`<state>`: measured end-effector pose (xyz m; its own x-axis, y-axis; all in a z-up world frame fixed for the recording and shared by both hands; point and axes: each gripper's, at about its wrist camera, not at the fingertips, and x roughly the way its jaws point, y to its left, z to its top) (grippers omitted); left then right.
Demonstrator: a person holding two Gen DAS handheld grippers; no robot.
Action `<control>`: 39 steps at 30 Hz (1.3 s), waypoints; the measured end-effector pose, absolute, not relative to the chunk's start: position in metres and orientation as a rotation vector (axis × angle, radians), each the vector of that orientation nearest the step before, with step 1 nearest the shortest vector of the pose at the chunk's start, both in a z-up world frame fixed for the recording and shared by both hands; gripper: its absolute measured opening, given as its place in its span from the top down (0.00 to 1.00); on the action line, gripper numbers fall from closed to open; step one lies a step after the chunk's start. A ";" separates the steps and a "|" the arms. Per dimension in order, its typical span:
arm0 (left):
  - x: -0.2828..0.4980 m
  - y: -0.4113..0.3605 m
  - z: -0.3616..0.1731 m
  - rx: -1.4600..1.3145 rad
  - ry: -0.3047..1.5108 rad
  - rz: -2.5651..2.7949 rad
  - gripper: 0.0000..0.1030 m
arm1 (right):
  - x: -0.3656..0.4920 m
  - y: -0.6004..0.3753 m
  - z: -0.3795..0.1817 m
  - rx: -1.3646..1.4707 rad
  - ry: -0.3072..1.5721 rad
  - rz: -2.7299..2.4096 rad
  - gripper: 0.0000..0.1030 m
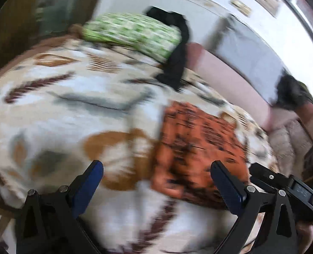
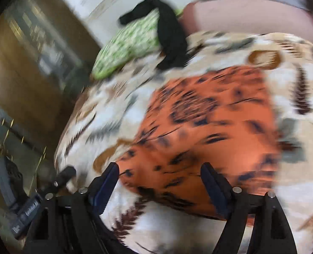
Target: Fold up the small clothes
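On a bed, we hold both grippers above an orange garment printed with dark leaf marks, which lies flat on a cream bedspread patterned with brown and grey leaves. In the right wrist view the garment fills the middle of the bed, and our right gripper hangs over its near edge with the jaws spread wide and nothing between them. In the left wrist view the same garment lies ahead and to the right, and our left gripper hangs over the bedspread beside it, jaws likewise wide apart and empty; whether either gripper touches the cloth we cannot tell, as both views are blurred. Farther up the bed a green-and-white pillow rests near the head, with a black garment draped over its end and trailing down onto the bedspread. A pink headboard runs behind them. Wooden furniture stands off the bed's side.
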<state>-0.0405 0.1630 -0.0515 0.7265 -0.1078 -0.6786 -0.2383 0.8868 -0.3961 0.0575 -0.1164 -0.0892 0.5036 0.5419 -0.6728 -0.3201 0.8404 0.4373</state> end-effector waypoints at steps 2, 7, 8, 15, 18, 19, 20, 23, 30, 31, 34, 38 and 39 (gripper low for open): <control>-0.027 0.147 -0.054 -0.472 0.789 0.018 0.02 | 0.057 -0.140 -0.089 0.320 0.900 0.487 0.20; 0.018 0.134 -0.081 -0.552 0.961 -0.025 0.37 | 0.055 -0.166 -0.097 0.403 0.913 0.467 0.20; 0.023 0.134 -0.086 -0.574 0.983 -0.042 0.51 | 0.053 -0.168 -0.097 0.405 0.913 0.473 0.20; 0.005 0.132 -0.054 -0.492 0.842 -0.037 0.87 | 0.062 -0.178 -0.105 0.435 0.921 0.497 0.20; -0.015 0.126 -0.053 -0.411 0.794 0.020 0.87 | 0.065 -0.181 -0.106 0.430 0.920 0.498 0.20; -0.009 0.129 -0.075 -0.410 0.868 0.048 0.87 | 0.066 -0.182 -0.107 0.431 0.923 0.496 0.20; 0.001 0.135 -0.100 -0.446 0.963 0.049 0.85 | 0.068 -0.183 -0.109 0.433 0.927 0.493 0.20; 0.006 0.144 -0.116 -0.507 0.982 0.019 0.81 | 0.077 -0.182 -0.118 0.436 0.975 0.474 0.19; 0.007 0.155 -0.101 -0.515 0.979 0.013 0.64 | 0.082 -0.174 -0.120 0.425 0.988 0.492 0.18; 0.005 0.158 -0.092 -0.503 0.952 0.035 0.53 | 0.082 -0.175 -0.121 0.425 0.988 0.493 0.18; 0.011 0.168 -0.067 -0.486 0.858 0.032 0.36 | 0.086 -0.181 -0.123 0.436 0.992 0.488 0.18; 0.073 0.175 -0.082 -0.449 0.972 -0.038 0.33 | 0.102 -0.196 -0.131 0.505 1.016 0.469 0.18; 0.093 0.175 -0.092 -0.455 1.020 -0.062 0.33 | 0.109 -0.199 -0.132 0.523 1.023 0.477 0.18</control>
